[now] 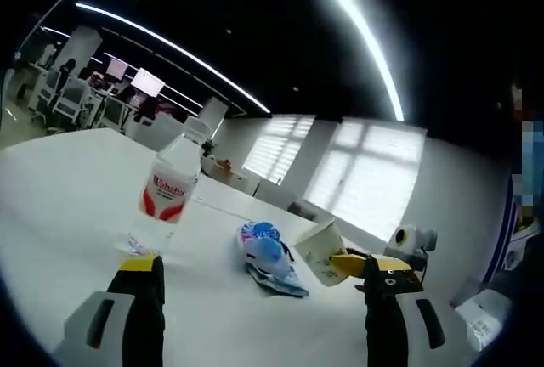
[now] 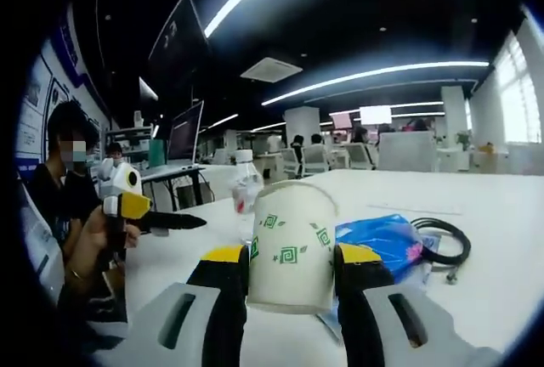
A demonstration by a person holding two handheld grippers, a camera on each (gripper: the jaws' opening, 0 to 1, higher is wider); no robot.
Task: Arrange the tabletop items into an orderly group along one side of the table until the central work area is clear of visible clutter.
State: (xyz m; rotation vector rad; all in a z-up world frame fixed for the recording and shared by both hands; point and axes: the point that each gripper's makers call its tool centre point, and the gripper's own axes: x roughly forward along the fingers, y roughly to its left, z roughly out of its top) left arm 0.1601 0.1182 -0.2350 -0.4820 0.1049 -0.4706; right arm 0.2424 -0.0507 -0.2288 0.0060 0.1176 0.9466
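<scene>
My right gripper (image 2: pixel 291 258) is shut on a white paper cup (image 2: pixel 293 235) with green square prints, held upright just above the white table (image 2: pixel 501 201). Behind the cup lie a blue plastic packet (image 2: pixel 387 238) and a clear water bottle (image 2: pixel 246 190) with a red label. In the left gripper view the bottle (image 1: pixel 170 197) stands upright at left. The blue packet (image 1: pixel 268 258) lies in the middle, and the cup (image 1: pixel 316 252) is tilted at right in the right gripper (image 1: pixel 344 261). My left gripper (image 1: pixel 265 267) is open, its jaws wide apart above the table (image 1: pixel 59 189).
A black coiled cable (image 2: pixel 442 244) lies on the table right of the packet. A person (image 2: pixel 68 206) sits at the table's left edge, hand on the left gripper (image 2: pixel 183 222). Desks, chairs and monitors (image 2: pixel 187 133) fill the room behind.
</scene>
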